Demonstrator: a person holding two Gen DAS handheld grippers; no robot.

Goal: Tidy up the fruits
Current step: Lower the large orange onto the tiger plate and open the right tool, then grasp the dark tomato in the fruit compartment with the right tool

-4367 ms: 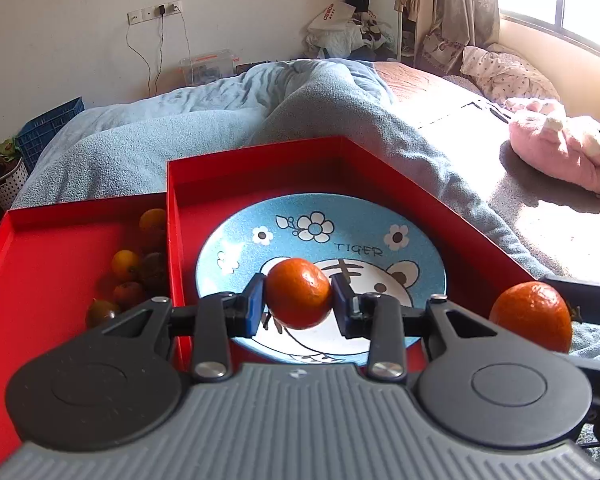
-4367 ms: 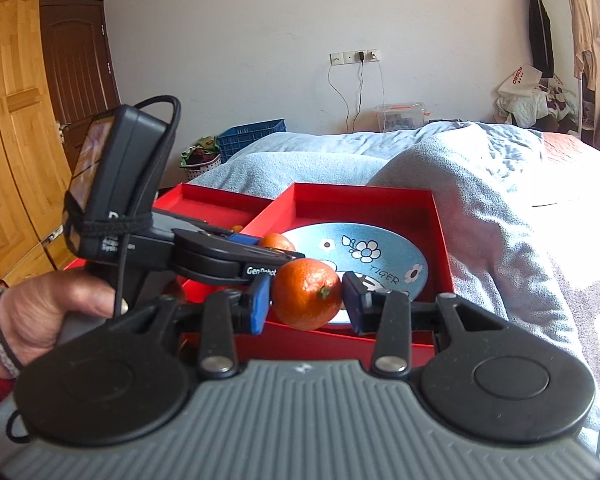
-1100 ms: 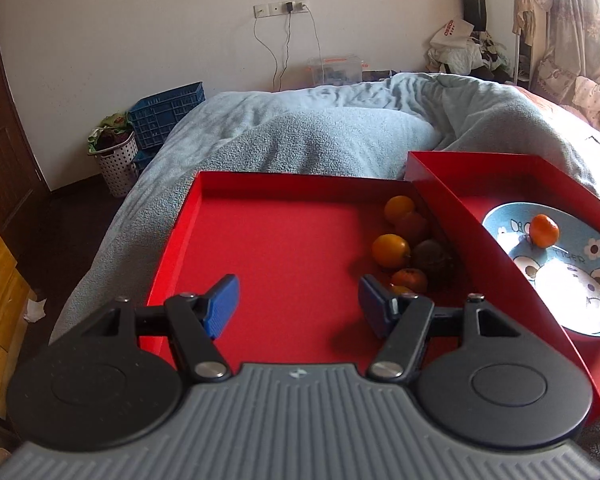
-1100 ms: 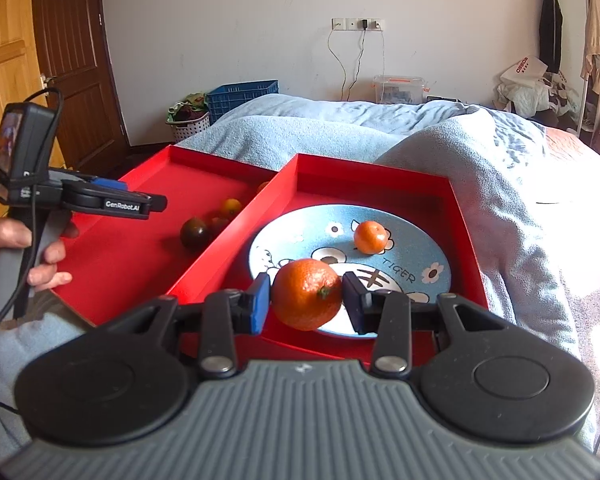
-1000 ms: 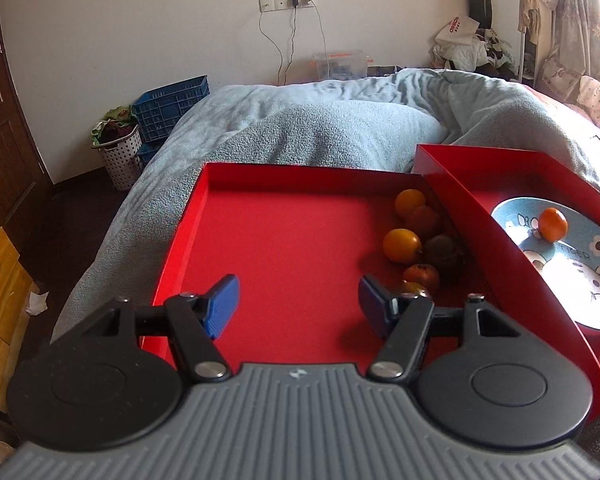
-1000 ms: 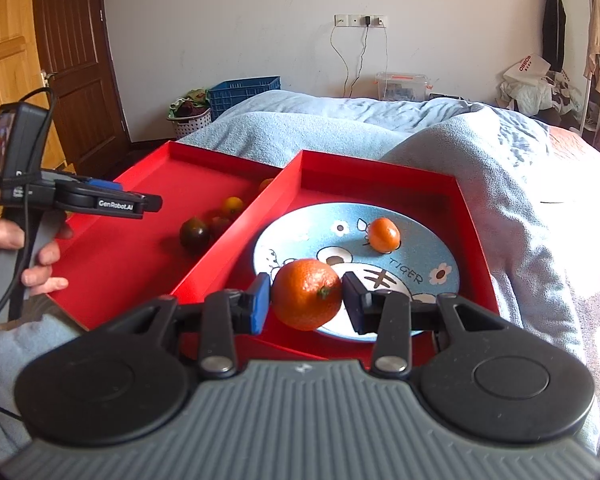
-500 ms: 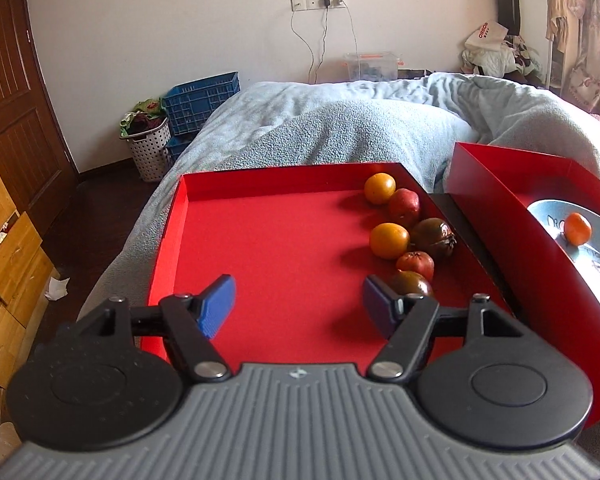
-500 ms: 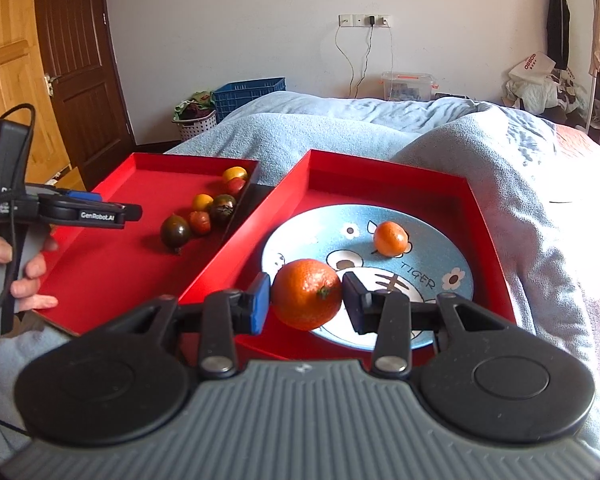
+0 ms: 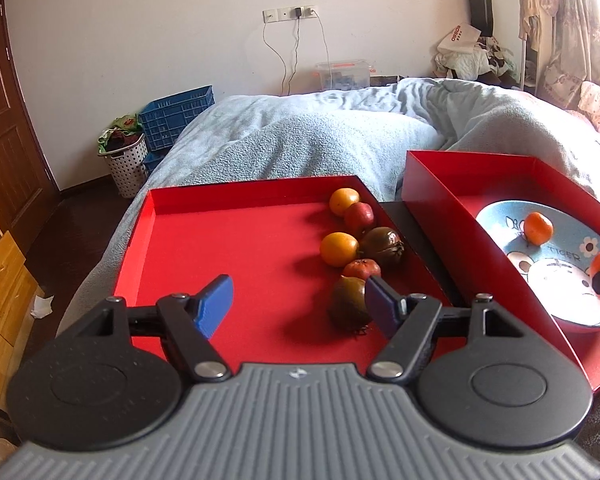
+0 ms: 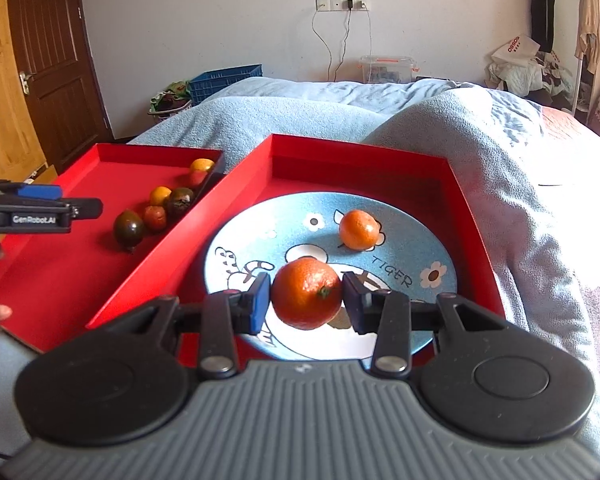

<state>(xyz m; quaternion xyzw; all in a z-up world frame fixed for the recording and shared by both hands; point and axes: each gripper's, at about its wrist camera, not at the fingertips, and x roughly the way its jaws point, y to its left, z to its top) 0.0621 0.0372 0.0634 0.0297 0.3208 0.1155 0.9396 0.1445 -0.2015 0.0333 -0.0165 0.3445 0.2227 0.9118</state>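
My right gripper (image 10: 306,300) is shut on a tangerine (image 10: 306,293) and holds it just above the blue tiger plate (image 10: 420,240) in the right red tray (image 10: 472,216). A second tangerine (image 10: 358,229) lies on the plate; it also shows in the left wrist view (image 9: 538,228). My left gripper (image 9: 298,300) is open and empty over the left red tray (image 9: 236,248). Several fruits lie along that tray's right side: a dark green-brown one (image 9: 349,305) by my right fingertip, a small red one (image 9: 361,269), an orange (image 9: 339,249), a brown one (image 9: 382,245), a red one (image 9: 359,216) and another orange (image 9: 343,201).
Both trays sit on a grey-blue blanket (image 9: 320,140) on a bed. A dark gap (image 9: 420,240) separates the trays. A blue crate (image 9: 176,116) and a white laundry basket (image 9: 124,160) stand on the floor beyond. A wooden door (image 10: 56,60) is at the left.
My left gripper, open and empty, has swung right and closer to the fruits in the left tray. My right gripper has moved forward over the plate with the tangerine still held.
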